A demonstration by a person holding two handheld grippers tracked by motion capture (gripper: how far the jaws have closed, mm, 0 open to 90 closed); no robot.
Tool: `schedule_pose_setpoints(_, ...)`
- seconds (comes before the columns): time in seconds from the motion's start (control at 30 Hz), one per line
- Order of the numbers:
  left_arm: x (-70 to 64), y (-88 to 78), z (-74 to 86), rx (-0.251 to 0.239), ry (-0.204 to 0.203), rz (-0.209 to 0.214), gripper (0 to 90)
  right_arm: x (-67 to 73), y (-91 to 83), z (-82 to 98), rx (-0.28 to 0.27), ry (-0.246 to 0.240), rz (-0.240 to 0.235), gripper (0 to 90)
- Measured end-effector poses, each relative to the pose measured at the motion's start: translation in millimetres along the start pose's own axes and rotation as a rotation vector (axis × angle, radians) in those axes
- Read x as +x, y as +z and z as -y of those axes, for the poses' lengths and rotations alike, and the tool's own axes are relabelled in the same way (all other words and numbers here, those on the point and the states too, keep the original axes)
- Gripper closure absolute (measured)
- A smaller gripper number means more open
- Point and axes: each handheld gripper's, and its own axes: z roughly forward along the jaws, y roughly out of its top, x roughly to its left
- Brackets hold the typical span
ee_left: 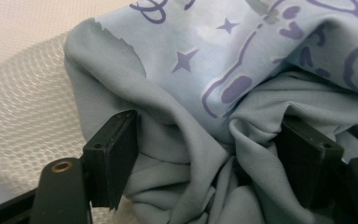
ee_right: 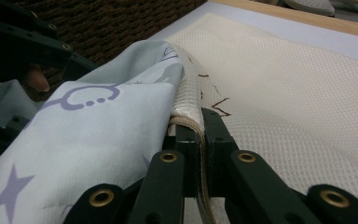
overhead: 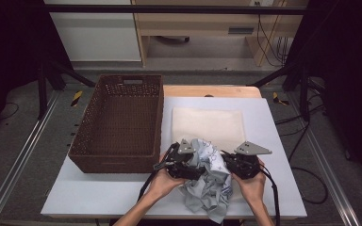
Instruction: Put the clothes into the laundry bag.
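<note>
A crumpled light-blue garment (overhead: 212, 183) with purple stars and doodles lies bunched at the table's front edge between my two grippers. The left gripper (overhead: 188, 165) holds its jaws wide apart. In the left gripper view, folds of the garment (ee_left: 205, 60) bulge loosely between the open left gripper (ee_left: 209, 140). The right gripper (overhead: 231, 162) is at the garment's right side. Seen from the right gripper (ee_right: 200, 121), its jaws are shut on the raised edge of a cream mesh bag (ee_right: 284, 102), with the garment (ee_right: 98, 130) draped against that edge on the left.
The mesh bag (overhead: 207, 125) lies flat on the white table (overhead: 273, 127) behind the garment. A brown wicker basket (overhead: 118, 117) stands at the left, close to my left hand. Bare tabletop runs along the right and the front left.
</note>
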Motion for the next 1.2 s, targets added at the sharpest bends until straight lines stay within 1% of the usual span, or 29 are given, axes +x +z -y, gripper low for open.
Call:
schedule_pose_setpoints(0.07, 2.9, 1.2, 0.5, 0.006, -0.022, 0.035, 37.1, 0.2, 0.6, 0.0, 0.000, -0.002, -0.001, 87.0)
schedule_pose_setpoints(0.1, 3.3, 1.7, 0.9, 0.008, -0.029, 0.045, 42.8, 0.6, 1.1, -0.1, 0.001, 0.000, 0.000, 87.0)
schedule_pose_setpoints(0.13, 2.3, 1.2, 1.2, 0.003, -0.029, 0.047, 52.5, 1.2, 1.4, 0.1, 0.005, 0.003, 0.002, 87.0)
schedule_pose_setpoints(0.17, 0.5, -0.6, 1.3, -0.006, -0.019, 0.039, 60.4, 1.4, 1.7, 0.2, 0.007, 0.003, 0.003, 87.0)
schedule_pose_setpoints(0.23, -6.3, -7.5, 0.9, -0.024, 0.005, 0.017, 70.5, 0.8, 1.4, -0.2, 0.001, 0.000, 0.003, 87.0)
schedule_pose_setpoints(0.27, -9.2, -11.1, 0.8, -0.035, 0.014, 0.017, 74.1, 0.5, 0.6, -0.5, -0.004, 0.007, 0.002, 87.0)
schedule_pose_setpoints(0.3, -13.6, -16.3, 0.7, -0.050, 0.020, 0.029, 76.0, -0.1, -0.1, -0.7, -0.010, 0.008, 0.002, 87.1)
schedule_pose_setpoints(0.33, -18.6, -21.7, 0.4, -0.061, 0.036, 0.039, 77.1, -0.9, -1.1, -1.1, -0.014, 0.013, -0.001, 87.1)
schedule_pose_setpoints(0.4, -31.1, -29.0, -0.4, -0.062, 0.078, 0.053, 78.0, -2.0, -2.6, -1.6, -0.029, 0.021, -0.002, 87.2)
schedule_pose_setpoints(0.47, -41.6, -29.7, -1.2, -0.052, 0.103, 0.060, 78.3, -2.6, -3.7, -2.1, -0.036, 0.028, -0.005, 87.3)
schedule_pose_setpoints(0.53, -48.4, -23.8, -2.0, -0.033, 0.121, 0.072, 78.6, -2.4, -4.6, -2.7, -0.044, 0.028, -0.006, 87.3)
schedule_pose_setpoints(0.57, -50.3, -18.9, -2.5, -0.015, 0.129, 0.070, 78.7, -2.3, -5.2, -3.3, -0.048, 0.026, -0.007, 87.3)
schedule_pose_setpoints(0.63, -52.2, -6.6, -2.7, 0.016, 0.129, 0.059, 78.8, -2.3, -6.7, -4.2, -0.056, 0.025, -0.013, 87.3)
schedule_pose_setpoints(0.73, -51.9, 9.8, -4.7, 0.041, 0.114, 0.034, 78.8, -1.8, -8.9, -5.7, -0.067, 0.027, -0.015, 87.3)
schedule_pose_setpoints(0.77, -51.1, 14.1, -5.9, 0.047, 0.095, 0.030, 78.9, -1.5, -9.7, -6.0, -0.068, 0.027, -0.016, 87.2)
schedule_pose_setpoints(0.83, -49.2, 23.2, -8.4, 0.064, 0.063, 0.003, 78.5, -0.5, -10.7, -6.5, -0.081, 0.017, -0.019, 87.2)
schedule_pose_setpoints(0.87, -48.6, 26.6, -8.6, 0.068, 0.060, -0.009, 78.2, 0.3, -11.1, -6.7, -0.084, 0.013, -0.026, 87.2)
schedule_pose_setpoints(0.9, -47.3, 30.6, -8.9, 0.074, 0.061, -0.030, 77.6, 1.2, -11.3, -6.8, -0.089, 0.012, -0.032, 87.2)
schedule_pose_setpoints(0.93, -45.0, 34.3, -8.7, 0.075, 0.053, -0.043, 76.9, 2.2, -11.6, -6.8, -0.092, 0.007, -0.035, 87.2)
schedule_pose_setpoints(0.97, -42.6, 37.4, -8.4, 0.068, 0.029, -0.042, 76.3, 3.3, -11.6, -6.9, -0.093, 0.002, -0.037, 87.2)
schedule_pose_setpoints(1.07, -38.0, 37.5, -5.6, 0.036, 0.009, -0.024, 73.9, 3.2, -11.3, -6.0, -0.087, -0.007, -0.034, 87.2)
schedule_pose_setpoints(1.1, -37.7, 35.5, -5.0, 0.032, 0.013, -0.025, 71.5, 2.6, -11.4, -5.6, -0.085, -0.001, -0.035, 87.2)
schedule_pose_setpoints(1.13, -38.7, 33.1, -4.1, 0.019, 0.007, -0.026, 68.5, 2.0, -11.4, -5.2, -0.085, 0.003, -0.034, 87.2)
schedule_pose_setpoints(1.2, -40.9, 24.9, -3.9, 0.005, 0.026, -0.034, 58.2, 0.8, -11.4, -4.0, -0.082, 0.010, -0.030, 87.2)
